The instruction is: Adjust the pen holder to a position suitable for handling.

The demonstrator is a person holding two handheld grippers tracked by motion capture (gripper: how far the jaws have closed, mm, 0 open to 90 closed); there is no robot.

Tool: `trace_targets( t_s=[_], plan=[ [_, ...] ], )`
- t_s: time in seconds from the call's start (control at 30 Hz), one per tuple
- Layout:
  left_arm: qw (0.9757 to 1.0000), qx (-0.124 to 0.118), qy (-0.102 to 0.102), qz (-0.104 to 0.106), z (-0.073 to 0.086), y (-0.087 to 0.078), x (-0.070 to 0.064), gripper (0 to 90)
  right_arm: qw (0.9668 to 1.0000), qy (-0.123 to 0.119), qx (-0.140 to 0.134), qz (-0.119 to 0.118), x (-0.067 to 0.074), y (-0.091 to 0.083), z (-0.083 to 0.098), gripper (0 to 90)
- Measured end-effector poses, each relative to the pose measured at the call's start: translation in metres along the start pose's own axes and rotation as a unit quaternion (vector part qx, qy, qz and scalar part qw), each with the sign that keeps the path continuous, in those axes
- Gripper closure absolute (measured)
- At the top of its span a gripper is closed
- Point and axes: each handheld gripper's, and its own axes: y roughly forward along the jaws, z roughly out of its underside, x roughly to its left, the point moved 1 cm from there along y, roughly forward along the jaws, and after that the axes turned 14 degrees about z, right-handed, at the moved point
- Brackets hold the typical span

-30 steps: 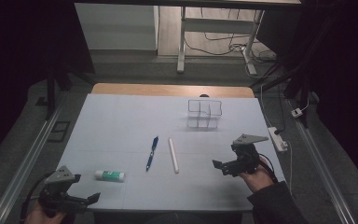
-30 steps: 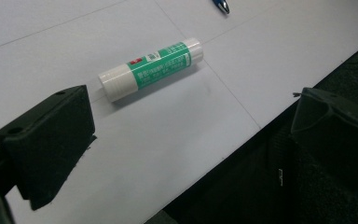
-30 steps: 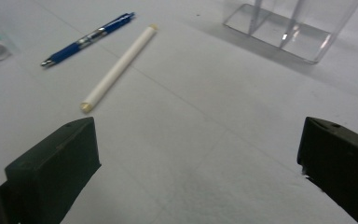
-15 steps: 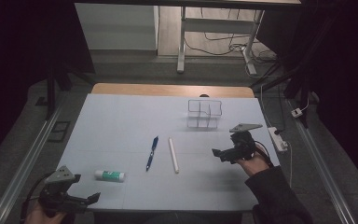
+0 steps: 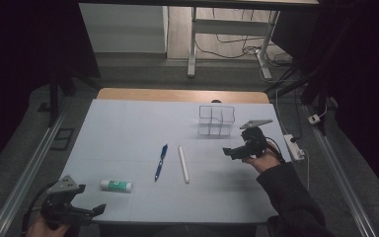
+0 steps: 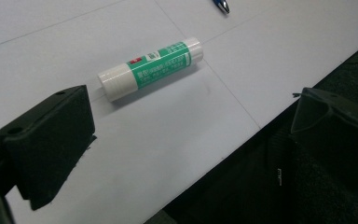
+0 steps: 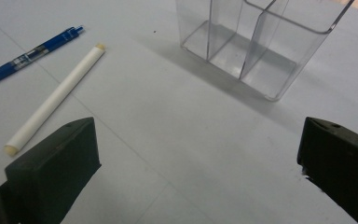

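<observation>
**Stationery on table, both jaws empty**

Left gripper hovers at the near edge, jaws wide apart, holding nothing. Glue stick lies just ahead: probably light, rigid, smooth, prone to rolling; grip it mid-barrel. Pen and white stick lie mid-table. Right gripper, jaws wide, empty, faces the clear organizer.

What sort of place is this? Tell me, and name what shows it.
Probably a lab or workshop bench set up for recording handling tasks. A white-covered table holds only a few stationery items: a glue stick, a blue pen and a clear organizer. Loose cables lie on the floor beyond.
</observation>
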Motion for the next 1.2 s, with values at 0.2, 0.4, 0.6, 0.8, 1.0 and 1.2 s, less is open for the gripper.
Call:
trace_targets(
  t_s=[0.2, 0.4, 0.6, 0.8, 1.0, 1.2],
  plan=[
    [1.0000, 0.001, 0.000, 0.001, 0.000, 0.000, 0.000, 0.0, 1.0000, 0.000, 0.004, -0.008, -0.003, 0.006, -0.011, 0.0],
    [1.0000, 0.002, 0.001, 0.002, 0.000, 0.000, 0.000, 0.0, 0.9993, -0.030, 0.005, -0.023, -0.005, 0.016, -0.029, 0.0],
    [1.0000, 0.005, 0.003, 0.001, 0.000, 0.001, 0.000, 0.0, 0.9982, -0.049, 0.006, -0.034, -0.011, 0.025, -0.045, 5.1],
    [1.0000, 0.007, 0.004, 0.002, 0.000, 0.001, 0.000, 0.0, 0.9963, -0.075, 0.008, -0.042, -0.015, 0.033, -0.059, 11.1],
    [0.9999, 0.009, 0.005, 0.003, 0.000, 0.001, 0.000, 0.0, 0.9937, -0.097, 0.013, -0.054, -0.021, 0.041, -0.072, 22.9],
    [0.9999, 0.010, 0.006, 0.004, -0.001, 0.002, -0.001, 0.0, 0.9890, -0.128, 0.023, -0.071, -0.023, 0.050, -0.084, 40.4]
  ],
)
